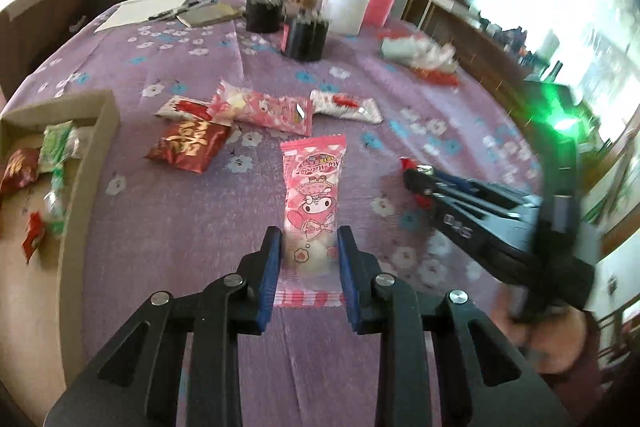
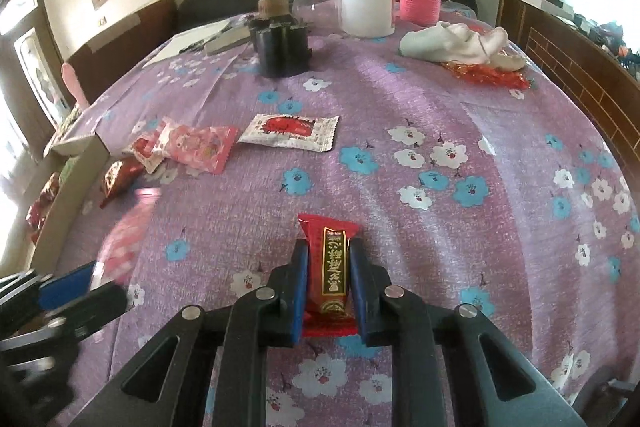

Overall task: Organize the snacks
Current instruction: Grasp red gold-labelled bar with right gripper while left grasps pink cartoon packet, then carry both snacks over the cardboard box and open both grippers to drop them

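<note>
On the purple flowered tabletop (image 1: 168, 235) you are partway through: a few packets already lie in the cardboard box (image 1: 105, 115) at your left, among them a green one and some red ones, while four more are loose in a cluster beyond it, a dark red bag (image 1: 188, 145), a white-and-red sachet (image 1: 184, 107), a pink pouch (image 1: 266, 109) and another white sachet (image 1: 346, 105).

Your left claw (image 1: 309, 247) is nearly closed, its blue pads pressing both sides of the pink snack (image 1: 312, 203) near the near end. That packet's long axis runs straight away from you along the fingers, sealed top edge pointing toward the far side of the tabletop, printed face up.

Your right claw (image 2: 329, 261) is closed down tighter on the red bar (image 2: 330, 259), gripping its long sides. It too lies lengthwise along the fingers, far end sticking out past the tips, label up with the lettering running along its length.

Both packets look held just above the cloth, well short of the box, so I judge carrying both over and then collecting the four loose ones is what remains.
</note>
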Tool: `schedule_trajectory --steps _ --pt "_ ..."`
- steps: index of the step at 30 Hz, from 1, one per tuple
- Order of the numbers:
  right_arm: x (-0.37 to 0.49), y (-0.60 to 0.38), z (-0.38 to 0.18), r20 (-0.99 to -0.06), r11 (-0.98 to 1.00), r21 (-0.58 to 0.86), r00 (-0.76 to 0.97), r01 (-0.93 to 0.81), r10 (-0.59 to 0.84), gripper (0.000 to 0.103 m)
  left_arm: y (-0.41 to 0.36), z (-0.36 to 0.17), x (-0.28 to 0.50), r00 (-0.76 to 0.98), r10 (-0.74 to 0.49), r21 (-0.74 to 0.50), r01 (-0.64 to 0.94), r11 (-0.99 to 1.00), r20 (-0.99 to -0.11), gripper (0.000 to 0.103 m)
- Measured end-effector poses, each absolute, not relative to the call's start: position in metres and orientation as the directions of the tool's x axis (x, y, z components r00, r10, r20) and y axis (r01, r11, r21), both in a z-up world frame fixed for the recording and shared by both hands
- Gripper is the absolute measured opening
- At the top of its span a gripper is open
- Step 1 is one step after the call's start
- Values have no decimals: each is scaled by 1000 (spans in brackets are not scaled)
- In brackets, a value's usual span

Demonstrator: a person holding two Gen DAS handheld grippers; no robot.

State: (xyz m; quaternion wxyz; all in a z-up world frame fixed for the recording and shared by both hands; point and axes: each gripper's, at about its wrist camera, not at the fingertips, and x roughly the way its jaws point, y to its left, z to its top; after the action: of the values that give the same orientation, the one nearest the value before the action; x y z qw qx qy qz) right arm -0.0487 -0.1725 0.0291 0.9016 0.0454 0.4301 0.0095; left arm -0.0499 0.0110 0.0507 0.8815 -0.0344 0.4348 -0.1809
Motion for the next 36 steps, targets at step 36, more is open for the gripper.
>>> schedule_trajectory --steps 36 --pt "-78 -66 83 -668 924 319 641 -211 378 20 262 68 -133 733 -246 -441 -81 894 -634 25"
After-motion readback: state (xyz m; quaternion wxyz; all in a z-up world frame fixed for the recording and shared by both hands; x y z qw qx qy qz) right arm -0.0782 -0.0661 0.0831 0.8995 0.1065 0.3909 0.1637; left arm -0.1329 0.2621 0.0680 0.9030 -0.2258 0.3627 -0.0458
